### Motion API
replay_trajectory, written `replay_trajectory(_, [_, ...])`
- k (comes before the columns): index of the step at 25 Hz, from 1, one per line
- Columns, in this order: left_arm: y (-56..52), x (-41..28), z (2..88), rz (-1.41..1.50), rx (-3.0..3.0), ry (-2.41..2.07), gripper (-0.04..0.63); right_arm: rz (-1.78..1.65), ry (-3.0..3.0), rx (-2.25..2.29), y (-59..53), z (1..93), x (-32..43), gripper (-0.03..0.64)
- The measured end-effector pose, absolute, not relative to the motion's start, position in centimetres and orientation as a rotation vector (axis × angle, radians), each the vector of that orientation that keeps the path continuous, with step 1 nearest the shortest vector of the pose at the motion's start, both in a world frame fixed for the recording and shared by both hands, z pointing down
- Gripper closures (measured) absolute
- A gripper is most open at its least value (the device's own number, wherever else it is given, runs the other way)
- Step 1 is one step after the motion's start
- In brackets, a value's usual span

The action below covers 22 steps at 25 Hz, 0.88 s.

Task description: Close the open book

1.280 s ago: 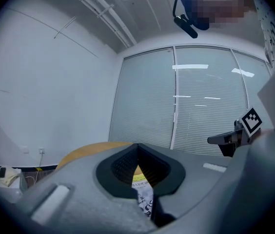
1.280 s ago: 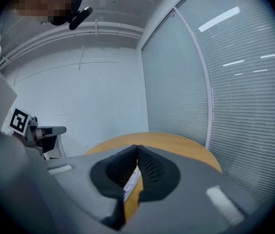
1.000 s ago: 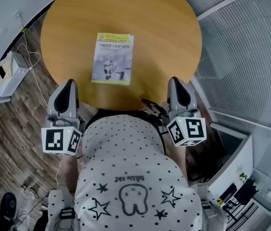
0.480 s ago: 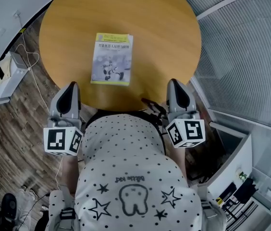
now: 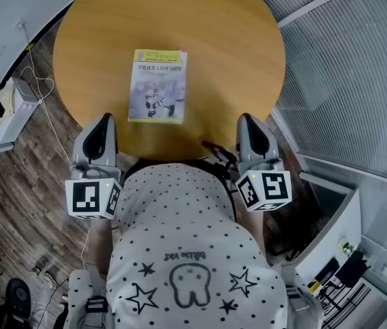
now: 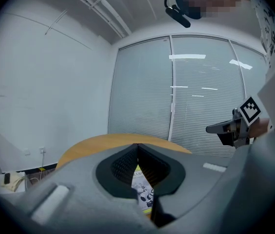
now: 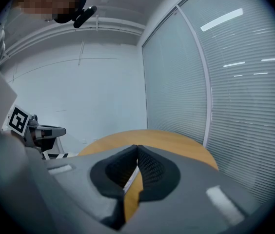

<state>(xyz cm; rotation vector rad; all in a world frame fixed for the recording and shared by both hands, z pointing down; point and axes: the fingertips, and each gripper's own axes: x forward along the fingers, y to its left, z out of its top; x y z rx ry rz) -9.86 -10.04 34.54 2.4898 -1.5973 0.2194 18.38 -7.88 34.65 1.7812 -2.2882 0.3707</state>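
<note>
Book [image 5: 156, 86]: closed, cover up, lying flat on the round wooden surface [image 5: 235, 53]. Left gripper [image 5: 101, 125]: nearer the person than the book and to its left, clear of it, jaws pressed fully together, holding nothing. Right gripper [image 5: 248, 123]: nearer than the book and to its right, well apart from it, jaws likewise together, empty.

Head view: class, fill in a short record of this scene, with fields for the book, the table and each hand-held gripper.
book: closed, cover up, lying flat near the table's middle
table: round, wooden top
left hand-held gripper: jaws together, nothing held, at the table's near edge, apart from the book
right hand-held gripper: jaws together, nothing held, at the table's near edge, apart from the book
task state: book already shut
</note>
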Motion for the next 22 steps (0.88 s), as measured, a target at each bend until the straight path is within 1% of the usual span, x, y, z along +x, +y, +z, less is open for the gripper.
replay_trajectory(6, [-11.7,-8.6,33.2,0.194,2.531,-1.593,0.584,0.367,-2.282,1.784,-7.9,34.4,18.4,0.612])
replay_trajectory(14, [-11.6,-7.4,34.7,0.290,2.570,-1.488,0.584,0.358,-2.279,1.790,-8.0,34.0,18.5,0.612])
replay_trajectory(22, [-11.5,-7.2,34.4,0.279,2.591,-1.487,0.584,0.359,-2.285,1.788,-8.1,33.9,18.4,0.613])
